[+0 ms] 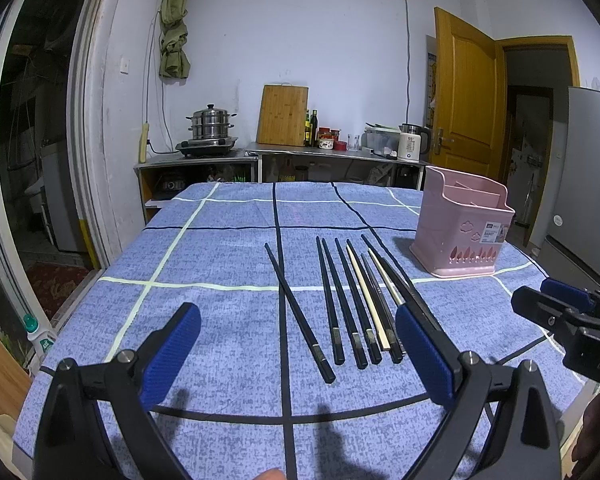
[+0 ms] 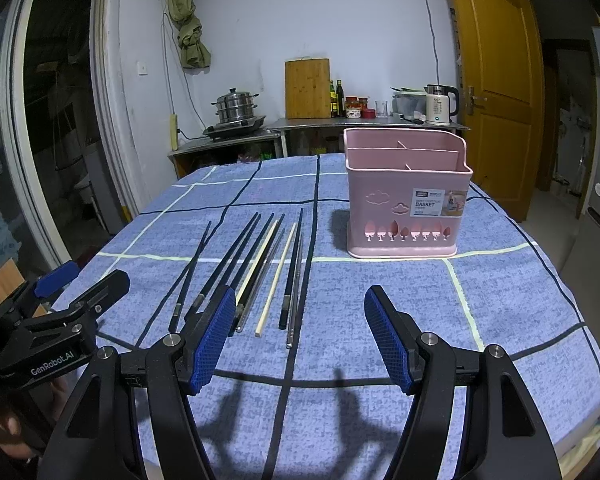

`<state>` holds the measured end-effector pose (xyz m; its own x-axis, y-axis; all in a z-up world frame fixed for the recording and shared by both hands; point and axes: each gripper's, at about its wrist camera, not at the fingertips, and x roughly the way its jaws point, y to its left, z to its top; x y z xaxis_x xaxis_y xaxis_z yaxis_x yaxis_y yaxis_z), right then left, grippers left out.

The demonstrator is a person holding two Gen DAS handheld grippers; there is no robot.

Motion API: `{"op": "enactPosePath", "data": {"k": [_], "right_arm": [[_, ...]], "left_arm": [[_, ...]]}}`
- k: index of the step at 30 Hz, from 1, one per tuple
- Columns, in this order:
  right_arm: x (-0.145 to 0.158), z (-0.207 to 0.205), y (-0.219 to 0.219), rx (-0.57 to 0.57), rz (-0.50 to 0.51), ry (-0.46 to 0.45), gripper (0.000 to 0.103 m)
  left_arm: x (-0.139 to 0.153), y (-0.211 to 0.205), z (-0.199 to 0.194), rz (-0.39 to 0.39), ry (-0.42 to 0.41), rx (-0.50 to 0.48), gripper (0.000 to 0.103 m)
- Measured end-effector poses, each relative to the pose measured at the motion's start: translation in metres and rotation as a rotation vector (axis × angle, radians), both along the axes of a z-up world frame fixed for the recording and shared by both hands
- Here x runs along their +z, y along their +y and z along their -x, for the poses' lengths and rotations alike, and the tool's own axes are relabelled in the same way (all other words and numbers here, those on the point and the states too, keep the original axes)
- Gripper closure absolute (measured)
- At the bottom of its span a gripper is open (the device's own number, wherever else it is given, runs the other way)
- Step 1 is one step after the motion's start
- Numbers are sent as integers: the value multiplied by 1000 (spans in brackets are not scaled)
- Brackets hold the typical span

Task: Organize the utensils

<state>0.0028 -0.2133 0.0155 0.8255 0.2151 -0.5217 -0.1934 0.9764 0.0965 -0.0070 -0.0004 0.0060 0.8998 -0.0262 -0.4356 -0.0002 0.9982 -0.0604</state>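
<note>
Several chopsticks (image 1: pixel 348 304), mostly black with two pale ones, lie side by side on the blue checked tablecloth (image 1: pixel 204 248); they also show in the right wrist view (image 2: pixel 260 268). A pink utensil basket (image 1: pixel 462 226) with dividers stands upright to their right, also in the right wrist view (image 2: pixel 406 196). My left gripper (image 1: pixel 298 344) is open and empty, hovering above the near ends of the chopsticks. My right gripper (image 2: pixel 300 332) is open and empty, above the cloth just right of the chopsticks and in front of the basket.
A steel counter (image 1: pixel 260 152) at the back holds a steamer pot (image 1: pixel 212 124), cutting board (image 1: pixel 282 115), bottles and a kettle (image 1: pixel 412 142). A wooden door (image 1: pixel 466 96) stands open at right. The table edge curves near both sides.
</note>
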Motion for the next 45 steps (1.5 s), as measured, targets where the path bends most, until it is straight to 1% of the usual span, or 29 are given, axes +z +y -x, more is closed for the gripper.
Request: {"op": "enactPosePath", "data": {"k": [9, 14, 17, 21, 24, 26, 30, 32, 34, 35, 36, 38, 39, 41, 42, 43, 45], "right_arm": [[0, -1, -1, 0, 0, 1, 36], [-1, -2, 0, 2, 2, 6, 36], [-3, -6, 1, 7, 5, 11, 36], [-5, -17, 4, 17, 6, 26, 36], [-7, -29, 7, 28, 8, 44, 36], [-8, -38, 10, 43, 18, 51, 36], [-10, -57, 21, 75, 32, 67, 36], [-11, -66, 26, 95, 26, 79, 36], [-13, -76, 32, 111, 27, 88, 36], [-14, -82, 36, 123, 25, 97, 37], [-15, -87, 38, 130, 21, 103, 40], [-17, -99, 43, 148, 15, 121, 46], [-18, -105, 46, 155, 16, 129, 50], [-20, -114, 51, 167, 18, 141, 56], [-21, -120, 54, 172, 17, 149, 60], [-22, -124, 56, 177, 13, 154, 65], [-25, -138, 62, 188, -2, 179, 71]], "left_arm": [[-1, 0, 0, 0, 1, 1, 4], [-4, 1, -3, 8, 18, -2, 4], [-7, 5, -10, 23, 44, -6, 4], [-15, 14, -27, 42, 104, -11, 4], [-22, 18, -45, 22, 158, 3, 4], [-26, 21, -59, 27, 201, 7, 6], [-34, 29, -88, 64, 275, 7, 13], [-38, 30, -102, 65, 308, -1, 14], [-41, 30, -117, 57, 326, -7, 23], [-43, 31, -124, 69, 344, -11, 25], [-46, 33, -133, 91, 364, -17, 28], [-49, 35, -146, 105, 392, -17, 34], [-50, 36, -152, 114, 398, -19, 39], [-51, 36, -162, 139, 413, -23, 43], [-52, 35, -167, 147, 425, -26, 46], [-55, 36, -171, 146, 431, -38, 51], [-57, 31, -176, 131, 434, -48, 55]]}}
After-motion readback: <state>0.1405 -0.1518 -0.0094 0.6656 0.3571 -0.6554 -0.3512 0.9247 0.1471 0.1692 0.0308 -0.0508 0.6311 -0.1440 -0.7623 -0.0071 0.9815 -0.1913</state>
